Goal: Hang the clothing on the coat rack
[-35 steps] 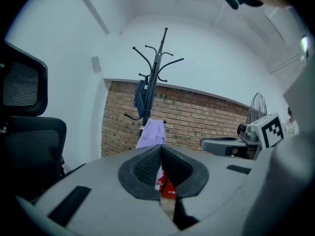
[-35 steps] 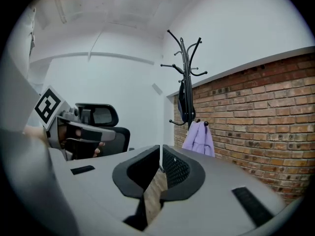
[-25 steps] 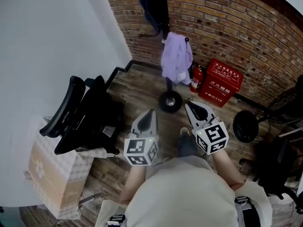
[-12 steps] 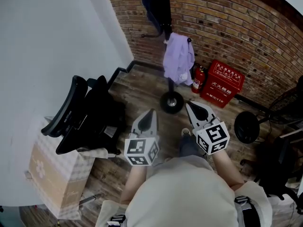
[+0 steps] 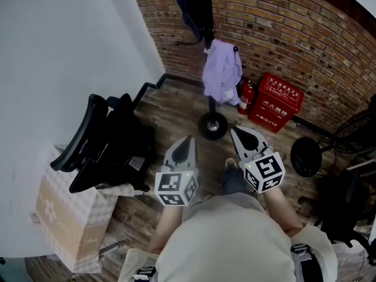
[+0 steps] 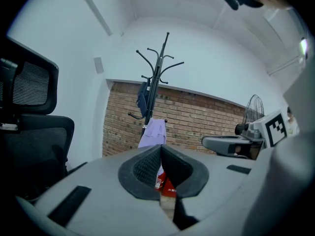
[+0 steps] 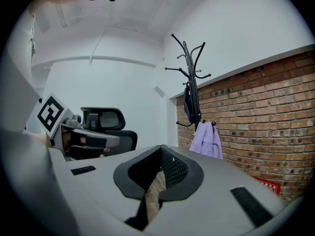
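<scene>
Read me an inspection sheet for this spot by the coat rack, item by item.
Surface: wooden floor; the rack's round base stands on it.
Job's things: lilac garment hangs low on the coat rack; dark garment hangs higher.
Clutter: black office chair, checked bag, red box, fire extinguisher, black fan.
Grippers: left tool shut, empty; right tool has just closed, empty.
Cables: nothing seen.
Surroundings: brick wall behind the rack, white wall at left.
</scene>
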The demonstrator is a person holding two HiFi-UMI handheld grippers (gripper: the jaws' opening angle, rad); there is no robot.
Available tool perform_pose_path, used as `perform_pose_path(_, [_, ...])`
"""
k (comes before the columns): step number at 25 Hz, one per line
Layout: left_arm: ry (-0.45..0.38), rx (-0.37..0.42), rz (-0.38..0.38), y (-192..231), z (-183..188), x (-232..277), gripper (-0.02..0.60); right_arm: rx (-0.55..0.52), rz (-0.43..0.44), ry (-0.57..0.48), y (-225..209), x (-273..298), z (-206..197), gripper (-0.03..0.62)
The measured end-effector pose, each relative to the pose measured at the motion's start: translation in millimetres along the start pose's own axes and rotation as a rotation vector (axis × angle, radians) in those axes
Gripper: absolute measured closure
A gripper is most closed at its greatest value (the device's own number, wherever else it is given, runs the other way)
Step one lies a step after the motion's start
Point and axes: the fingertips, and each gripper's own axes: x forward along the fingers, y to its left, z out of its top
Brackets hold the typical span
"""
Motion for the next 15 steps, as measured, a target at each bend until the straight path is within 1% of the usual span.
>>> perform_pose_path(15, [0.005,-0.008,-0.008,9.2,-0.4,4.9,0.578,0.002,-0.011,-0.008,0.2,9.6,2.8,0.595])
